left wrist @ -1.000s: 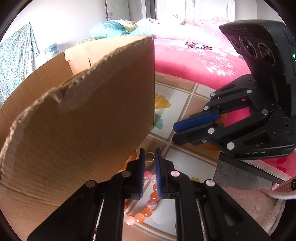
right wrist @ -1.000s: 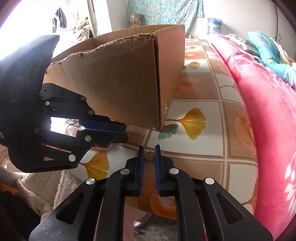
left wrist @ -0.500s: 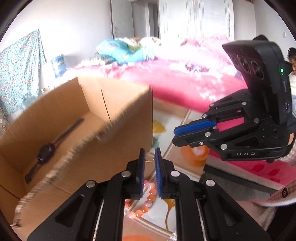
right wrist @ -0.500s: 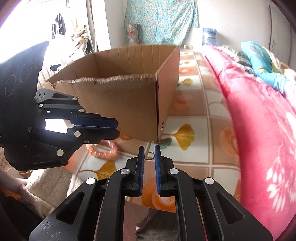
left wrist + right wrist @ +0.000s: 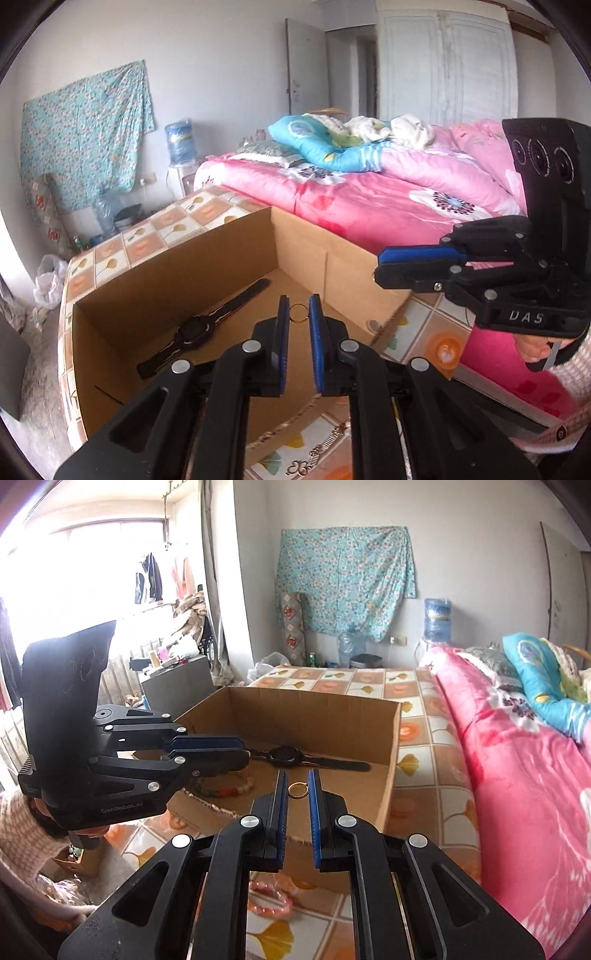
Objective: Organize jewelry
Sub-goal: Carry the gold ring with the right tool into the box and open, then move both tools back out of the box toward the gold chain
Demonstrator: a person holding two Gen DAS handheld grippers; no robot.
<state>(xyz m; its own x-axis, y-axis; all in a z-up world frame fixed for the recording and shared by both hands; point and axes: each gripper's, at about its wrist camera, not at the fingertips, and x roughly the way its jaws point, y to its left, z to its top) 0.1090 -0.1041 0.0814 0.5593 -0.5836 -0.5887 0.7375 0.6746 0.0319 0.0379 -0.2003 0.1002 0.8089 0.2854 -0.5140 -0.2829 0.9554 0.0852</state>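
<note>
My left gripper (image 5: 298, 306) is shut on a small gold ring (image 5: 298, 314) pinched at its blue fingertips, above the front part of an open cardboard box (image 5: 236, 240). In the right wrist view my right gripper (image 5: 297, 781) is likewise shut on a small gold ring (image 5: 297, 789) over the box's torn front wall (image 5: 332, 827). A black wristwatch (image 5: 195, 332) (image 5: 286, 757) lies flat on the box floor. A beaded bracelet (image 5: 225, 788) appears to lie inside too. Each gripper shows in the other's view: the right gripper (image 5: 380, 266), the left gripper (image 5: 245, 753).
A pink bead bracelet (image 5: 269, 897) and a gold chain piece (image 5: 317, 454) lie on the tiled mat in front of the box. A pink bed (image 5: 517, 775) runs along the right side. A person's hand in a knitted sleeve (image 5: 561, 376) holds the right gripper.
Both grippers have risen with their rings, from low in front of the box wall to above its rim. The box's inside and the watch have come into view.
</note>
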